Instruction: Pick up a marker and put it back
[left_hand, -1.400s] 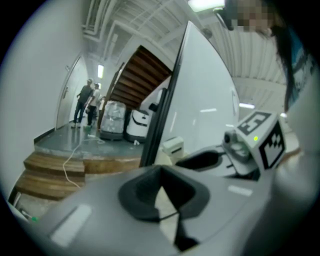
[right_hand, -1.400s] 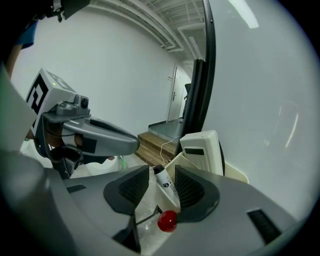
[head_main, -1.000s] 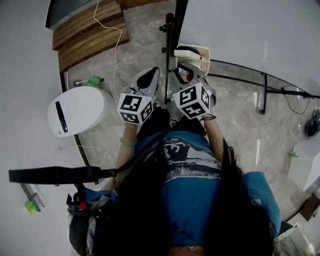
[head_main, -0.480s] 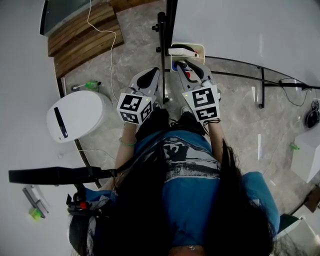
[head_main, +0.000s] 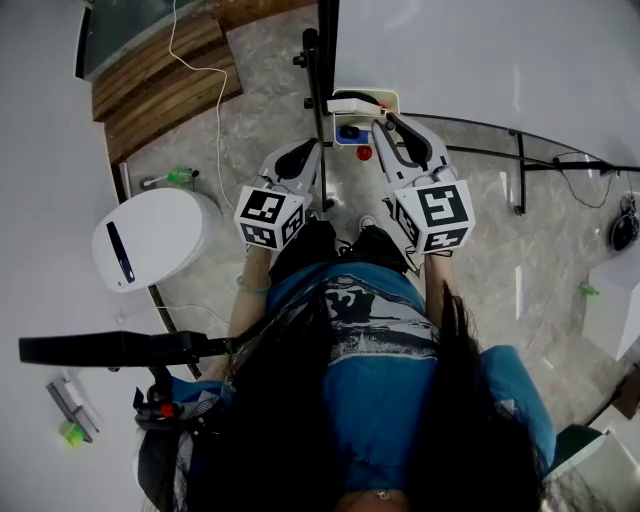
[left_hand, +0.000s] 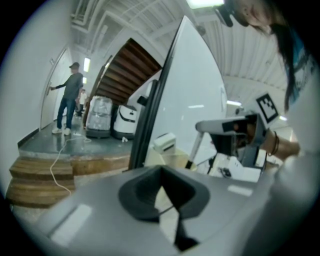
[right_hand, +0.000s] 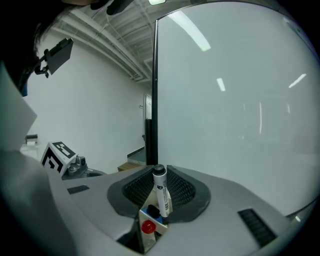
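Observation:
A white marker with a black cap stands upright between the pads of my right gripper, whose jaws have just been closing and now pinch it. Its lower end is just above a small white holder with a red-capped marker and a dark-capped one. In the head view my right gripper hovers right of the cream tray on the whiteboard stand. The red cap and a blue cap show there. My left gripper is left of the stand post, shut and empty, as its own view confirms.
The whiteboard and its black post stand ahead, with stand legs to the right. A white round machine sits on the left, wooden steps and a cable beyond. A person stands far off.
My right gripper has lifted away from the tray, moved right and rolled, and its cube now faces up. The left gripper has barely shifted.

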